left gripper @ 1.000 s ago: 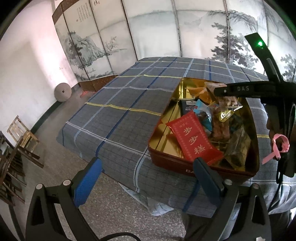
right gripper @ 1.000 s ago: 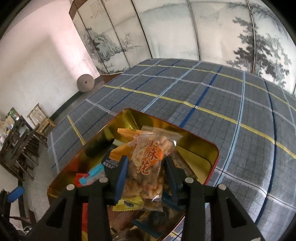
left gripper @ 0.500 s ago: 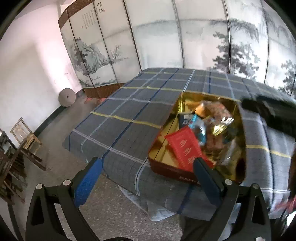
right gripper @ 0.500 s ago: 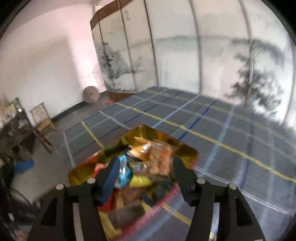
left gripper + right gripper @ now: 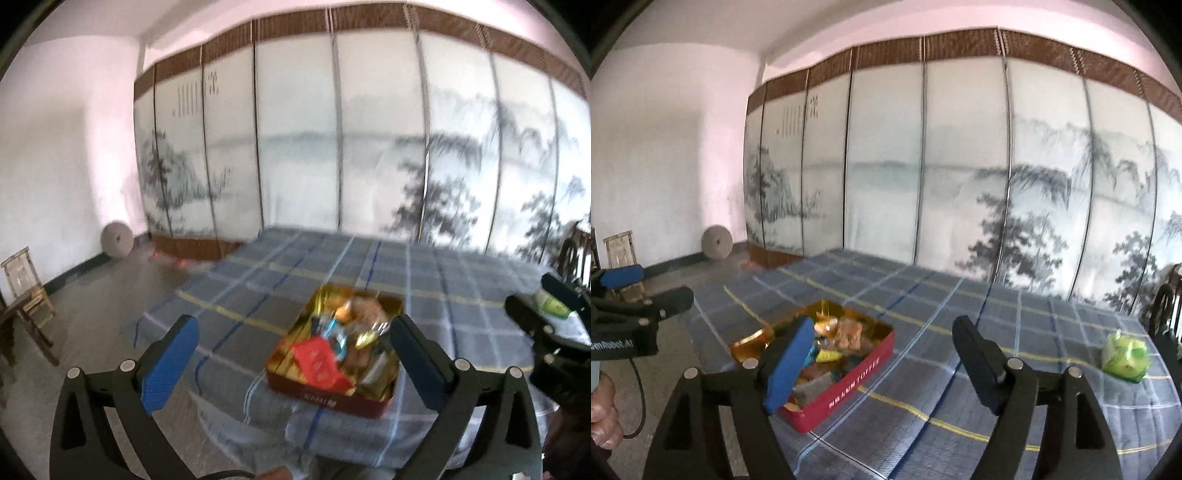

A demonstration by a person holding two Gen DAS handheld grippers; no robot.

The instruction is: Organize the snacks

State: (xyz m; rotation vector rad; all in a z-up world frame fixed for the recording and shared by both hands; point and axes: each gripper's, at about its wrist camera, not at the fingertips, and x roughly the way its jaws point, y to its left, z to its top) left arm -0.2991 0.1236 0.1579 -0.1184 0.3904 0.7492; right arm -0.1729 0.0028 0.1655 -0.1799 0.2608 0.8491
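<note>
A red tin with a gold inside (image 5: 334, 400) (image 5: 849, 373) sits near the front edge of a table covered in blue plaid cloth (image 5: 424, 295) (image 5: 997, 332). It holds several wrapped snacks, with a red packet (image 5: 317, 360) on top. My left gripper (image 5: 295, 363) is open and empty, held back from the table in front of the tin. My right gripper (image 5: 882, 354) is open and empty, above the cloth to the right of the tin. A green bag (image 5: 1124, 356) lies at the table's right side.
A painted folding screen (image 5: 369, 147) stands behind the table. A round millstone (image 5: 116, 238) leans on the left wall. Wooden chairs (image 5: 26, 291) stand at the left. A dark chair (image 5: 1167, 306) stands at the right edge.
My right gripper let go of the clear snack packet into the tin and opened. Both grippers pulled back and up, away from the tin.
</note>
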